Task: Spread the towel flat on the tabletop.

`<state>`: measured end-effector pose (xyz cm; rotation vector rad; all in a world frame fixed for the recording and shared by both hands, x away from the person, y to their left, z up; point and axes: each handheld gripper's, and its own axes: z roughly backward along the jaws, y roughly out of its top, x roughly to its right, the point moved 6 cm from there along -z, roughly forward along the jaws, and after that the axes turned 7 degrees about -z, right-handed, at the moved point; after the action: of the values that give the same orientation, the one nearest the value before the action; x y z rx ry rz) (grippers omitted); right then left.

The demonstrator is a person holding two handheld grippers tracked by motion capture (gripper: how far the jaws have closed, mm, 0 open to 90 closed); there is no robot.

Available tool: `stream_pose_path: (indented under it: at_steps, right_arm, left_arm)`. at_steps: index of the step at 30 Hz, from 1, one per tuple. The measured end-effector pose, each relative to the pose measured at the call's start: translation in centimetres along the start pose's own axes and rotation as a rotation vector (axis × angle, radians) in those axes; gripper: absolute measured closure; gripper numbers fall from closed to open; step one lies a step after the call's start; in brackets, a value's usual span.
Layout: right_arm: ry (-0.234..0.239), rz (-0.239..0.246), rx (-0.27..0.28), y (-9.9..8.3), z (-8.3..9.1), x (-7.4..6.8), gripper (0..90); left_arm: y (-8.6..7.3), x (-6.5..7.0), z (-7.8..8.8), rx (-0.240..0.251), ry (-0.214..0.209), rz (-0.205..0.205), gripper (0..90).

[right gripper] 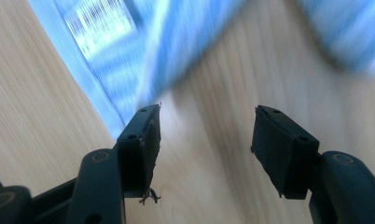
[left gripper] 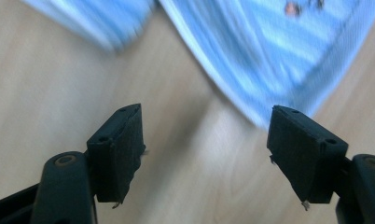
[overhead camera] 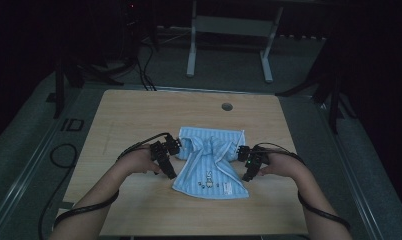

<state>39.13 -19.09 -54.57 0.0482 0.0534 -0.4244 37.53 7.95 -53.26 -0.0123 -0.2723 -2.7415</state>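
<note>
Both claws stand parted and empty: my left gripper (overhead camera: 170, 159) and right gripper (overhead camera: 249, 162) flank the blue striped cloth (overhead camera: 211, 167), one at each side edge, placed for a symmetric pinch. The cloth lies half-folded at the centre of the wooden table (overhead camera: 139, 115), bunched at its middle.

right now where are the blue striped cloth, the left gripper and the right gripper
blue striped cloth (overhead camera: 215, 165), high view, middle of the striped fabric
left gripper (left gripper: 205, 140), left gripper view, midway between its open jaws
right gripper (right gripper: 205, 140), right gripper view, midway between its open jaws
</note>
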Motion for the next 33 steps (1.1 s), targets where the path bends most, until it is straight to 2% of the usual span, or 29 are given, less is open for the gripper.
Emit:
stream_pose_path:
  at_steps: [1, 2, 5, 7, 8, 11, 15, 16, 20, 22, 24, 26, 28, 29, 30, 31, 33]
  right_arm:
    - [-0.007, 0.011, 0.013, 0.5, 0.2, -0.1, 42.0]
    - [-0.007, 0.011, 0.013, 0.5, 0.2, -0.1, 42.0]
    - [-0.027, 0.038, 0.053, 2.0, 1.0, -0.2, 42.3]
    - [-0.029, 0.036, 0.074, 2.6, 1.3, -0.3, 42.7]
    - [-0.035, 0.065, 0.130, 4.0, 1.9, -0.4, 42.8]
    - [-0.033, 0.105, 0.195, 5.5, 2.3, -0.6, 42.8]
    - [-0.046, 0.111, 0.262, 6.9, 2.1, -0.6, 43.2]
    - [-0.048, 0.108, 0.267, 7.0, 2.0, -0.5, 43.2]
    - [-0.065, 0.078, 0.264, 7.7, 0.8, 0.0, 43.3]
    - [-0.075, 0.060, 0.258, 7.8, 0.1, 0.3, 44.2]
    - [-0.070, 0.044, 0.242, 7.9, -0.6, 0.6, 47.9]
    - [-0.077, 0.030, 0.222, 7.9, -1.2, 0.9, 54.4]
    - [-0.076, 0.030, 0.222, 7.8, -1.4, 1.1, 66.7]
    - [-0.071, 0.024, 0.219, 7.7, -1.4, 1.1, 75.3]
    - [-0.064, 0.021, 0.218, 7.6, -1.3, 1.2, 77.8]
    - [-0.062, 0.026, 0.219, 7.5, -1.2, 1.1, 84.3]
    - [-0.072, 0.030, 0.211, 7.3, -0.8, 1.1, 87.4]
  left_arm:
    - [0.8, -0.5, 0.2, 0.011, 0.028, 0.001, 27.8]
    - [0.8, -0.5, 0.2, 0.011, 0.028, 0.001, 27.8]
    - [2.0, -1.0, 0.4, 0.045, 0.027, 0.012, 27.8]
    - [2.4, -1.2, 0.4, 0.055, 0.025, 0.012, 27.8]
    - [3.3, -1.7, 0.3, 0.069, 0.025, 0.017, 27.8]
    - [4.3, -2.3, 0.0, 0.093, 0.005, 0.032, 28.0]
    - [5.4, -3.3, -1.0, 0.097, 0.001, 0.056, 28.1]
    - [5.8, -3.5, -1.4, 0.101, -0.013, 0.067, 28.3]
    - [6.8, -4.3, -2.2, 0.132, 0.000, 0.100, 28.9]
    - [7.2, -4.5, -2.5, 0.138, 0.026, 0.102, 32.5]
    - [7.5, -4.7, -2.8, 0.143, 0.022, 0.107, 33.6]
    - [7.8, -4.7, -3.2, 0.142, 0.022, 0.109, 39.7]
    - [8.1, -4.6, -3.4, 0.145, 0.028, 0.099, 47.3]
    - [8.2, -4.6, -3.5, 0.149, 0.028, 0.092, 54.0]
    - [8.4, -4.6, -3.7, 0.159, 0.018, 0.099, 58.4]
    - [8.4, -4.6, -3.7, 0.160, 0.037, 0.094, 66.9]
    - [8.5, -4.6, -3.6, 0.172, 0.034, 0.098, 81.6]
